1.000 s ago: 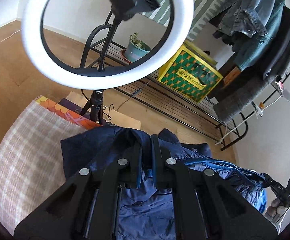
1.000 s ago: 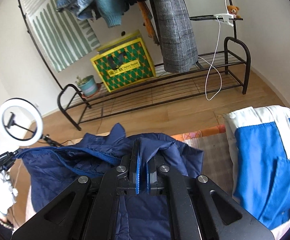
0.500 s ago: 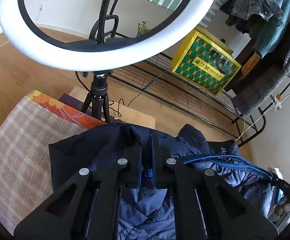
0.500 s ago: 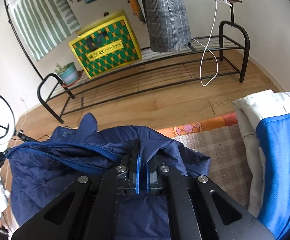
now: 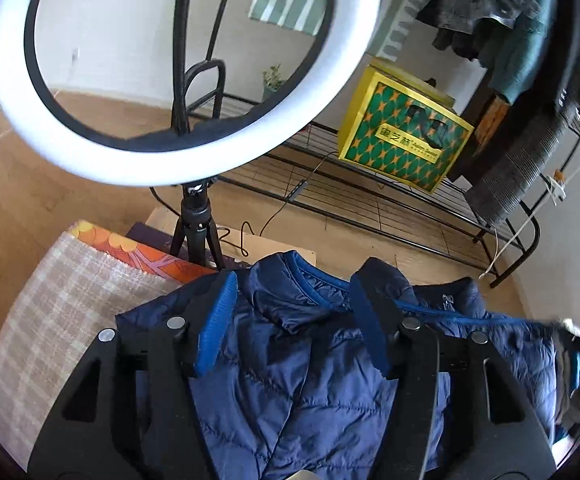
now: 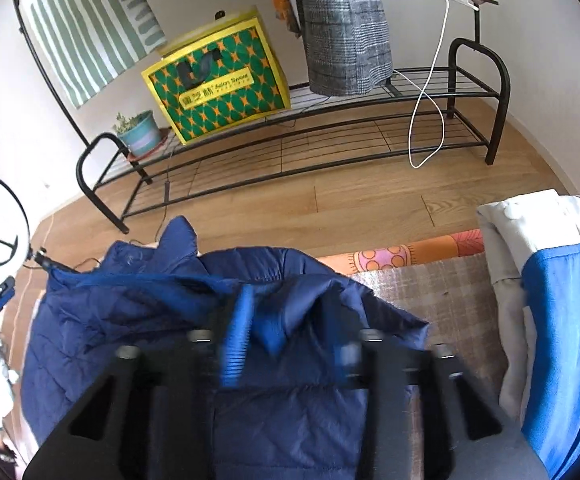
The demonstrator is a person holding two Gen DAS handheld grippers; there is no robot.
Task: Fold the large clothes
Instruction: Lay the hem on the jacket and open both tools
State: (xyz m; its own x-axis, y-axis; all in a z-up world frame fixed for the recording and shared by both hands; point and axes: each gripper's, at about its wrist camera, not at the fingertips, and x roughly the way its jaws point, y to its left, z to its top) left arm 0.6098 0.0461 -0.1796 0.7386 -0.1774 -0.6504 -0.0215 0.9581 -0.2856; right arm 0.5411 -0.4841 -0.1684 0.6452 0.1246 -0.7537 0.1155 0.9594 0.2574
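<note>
A navy quilted puffer jacket (image 5: 310,380) lies bunched on the checked cloth (image 5: 57,300), its collar end towards the far edge. My left gripper (image 5: 294,292) stands over that end with its jaws opening. Jacket fabric lies loose between the blue-padded fingers (image 5: 215,320), and neither pad presses on it. In the right wrist view the same jacket (image 6: 129,312) spreads to the left. My right gripper (image 6: 290,312) is blurred there, its jaws opening too, with a fold of the jacket standing free between them.
A lit ring light (image 5: 89,152) on a tripod stands just past the cloth. Behind it is a black clothes rack (image 6: 330,152) with a yellow-green box (image 6: 217,84), a potted plant (image 6: 141,136) and hanging clothes. A white and blue garment (image 6: 550,300) lies at the right.
Both grippers were shut on the jacket's top edge; now both have parted and the fabric has dropped out of their grip. Both hands have sunk towards the cloth.
</note>
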